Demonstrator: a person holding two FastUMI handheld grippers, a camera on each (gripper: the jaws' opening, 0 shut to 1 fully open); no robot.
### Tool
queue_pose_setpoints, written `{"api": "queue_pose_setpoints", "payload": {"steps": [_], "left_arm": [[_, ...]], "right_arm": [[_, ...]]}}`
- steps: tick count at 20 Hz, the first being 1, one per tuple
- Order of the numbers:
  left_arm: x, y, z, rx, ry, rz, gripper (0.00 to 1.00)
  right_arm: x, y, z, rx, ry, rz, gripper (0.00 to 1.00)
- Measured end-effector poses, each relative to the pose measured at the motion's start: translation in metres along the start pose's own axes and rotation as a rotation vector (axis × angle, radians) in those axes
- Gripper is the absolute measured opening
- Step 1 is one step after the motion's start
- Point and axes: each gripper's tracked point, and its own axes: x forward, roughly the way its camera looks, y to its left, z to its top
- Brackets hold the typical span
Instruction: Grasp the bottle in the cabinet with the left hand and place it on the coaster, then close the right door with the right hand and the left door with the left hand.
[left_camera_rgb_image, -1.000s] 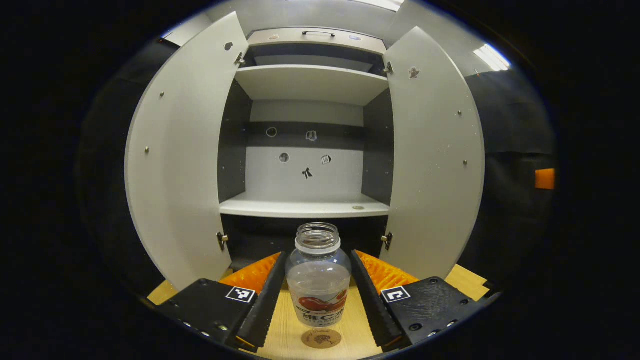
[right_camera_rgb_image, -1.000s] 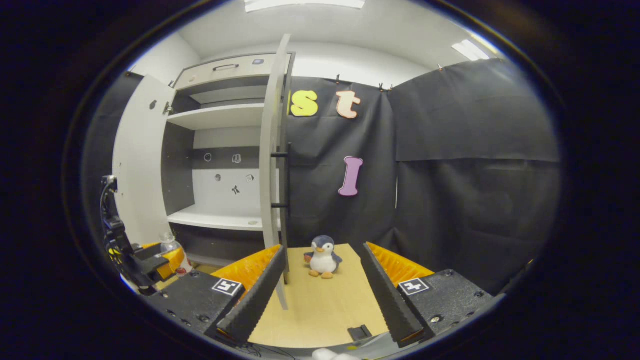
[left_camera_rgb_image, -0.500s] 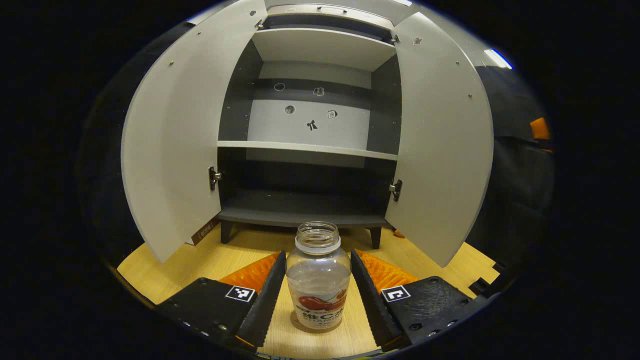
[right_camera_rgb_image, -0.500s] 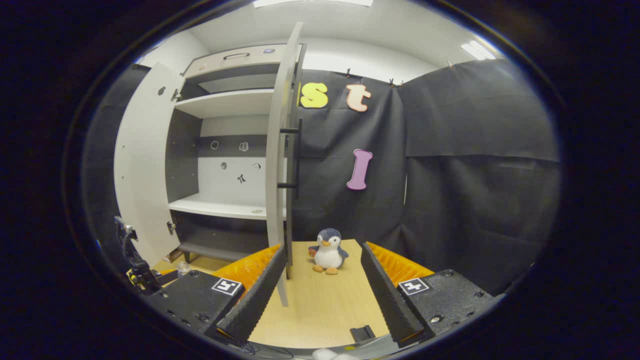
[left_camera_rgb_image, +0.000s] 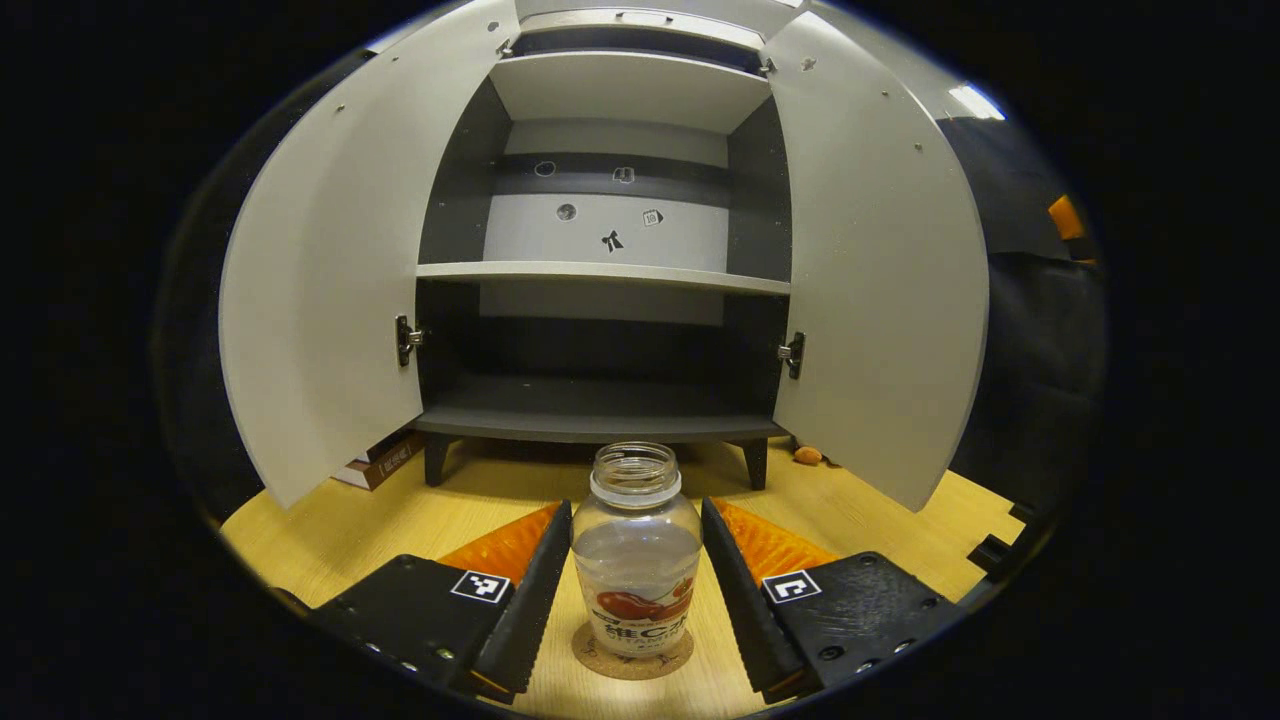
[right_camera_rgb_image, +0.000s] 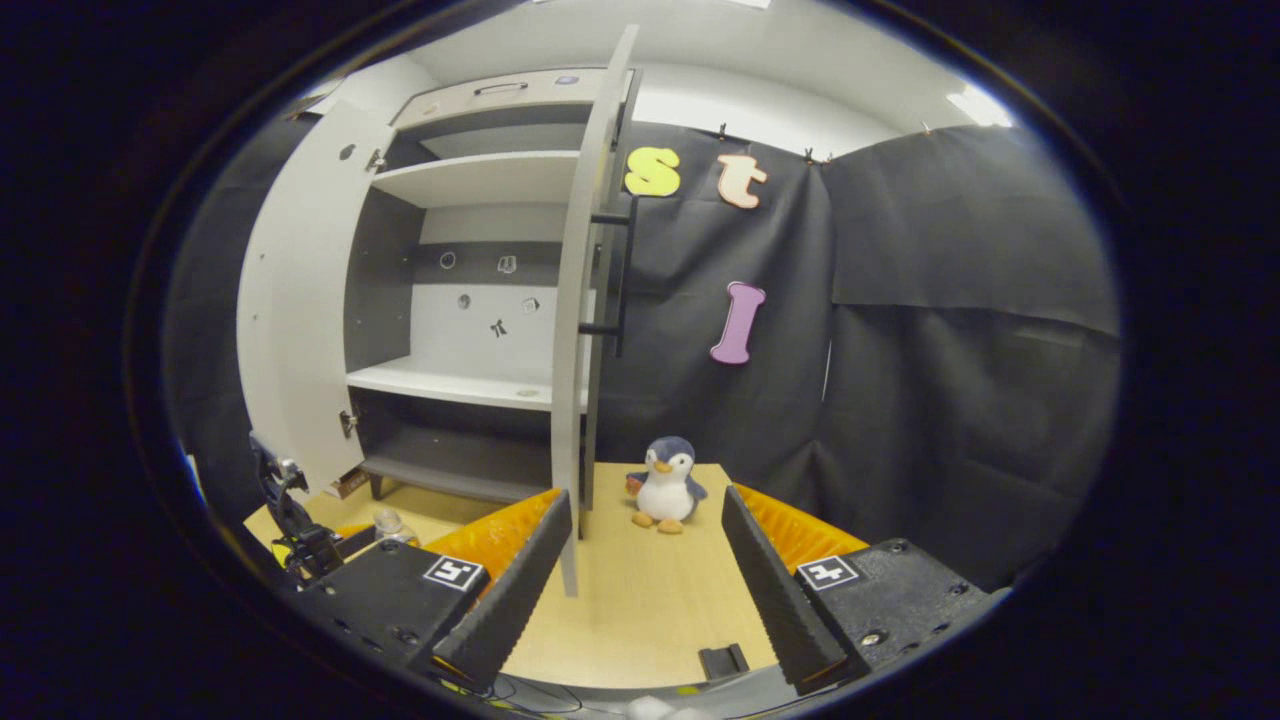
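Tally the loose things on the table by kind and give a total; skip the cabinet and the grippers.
Bottle: 1
Coaster: 1
Plush penguin: 1
Books beside the cabinet's left leg: 2
Total: 5

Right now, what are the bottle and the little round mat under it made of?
The bottle looks like clear plastic: you can see through it, and it has a printed label. The coaster looks like cork, brown, speckled and matte. I can't be sure of either.
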Motion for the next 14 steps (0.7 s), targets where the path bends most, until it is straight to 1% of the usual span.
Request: {"api": "queue_pose_setpoints", "payload": {"steps": [1, 2, 3, 5, 8, 10, 12, 14], "left_arm": [[0.000, 0.001, -0.004, 0.019, 0.002, 0.004, 0.76], [-0.001, 0.002, -0.007, 0.024, 0.007, 0.008, 0.76], [-0.003, 0.002, -0.003, 0.023, -0.017, 0.006, 0.76], [-0.003, -0.002, -0.007, 0.033, -0.008, 0.001, 0.76], [-0.005, -0.005, -0.008, 0.047, -0.007, -0.008, 0.78], [-0.007, -0.009, -0.006, 0.052, -0.022, -0.025, 0.83], [-0.011, -0.006, -0.002, 0.067, -0.027, -0.013, 0.92], [-0.013, -0.002, 0.002, 0.069, -0.036, -0.002, 0.95]], "right_arm": [[0.000, 0.000, -0.002, -0.007, 0.004, 0.000, 0.99], [0.000, -0.001, -0.004, -0.011, 0.007, 0.000, 0.99], [-0.001, 0.000, -0.005, -0.013, 0.011, 0.004, 0.99], [-0.001, 0.001, -0.006, -0.014, 0.014, 0.008, 0.99], [-0.001, 0.005, -0.005, -0.016, 0.015, 0.014, 0.99], [-0.003, 0.006, -0.002, -0.026, 0.010, 0.016, 0.99], [-0.005, 0.004, 0.003, -0.035, -0.001, 0.009, 0.99], [-0.007, 0.003, 0.006, -0.039, -0.010, 0.004, 0.99]]}}
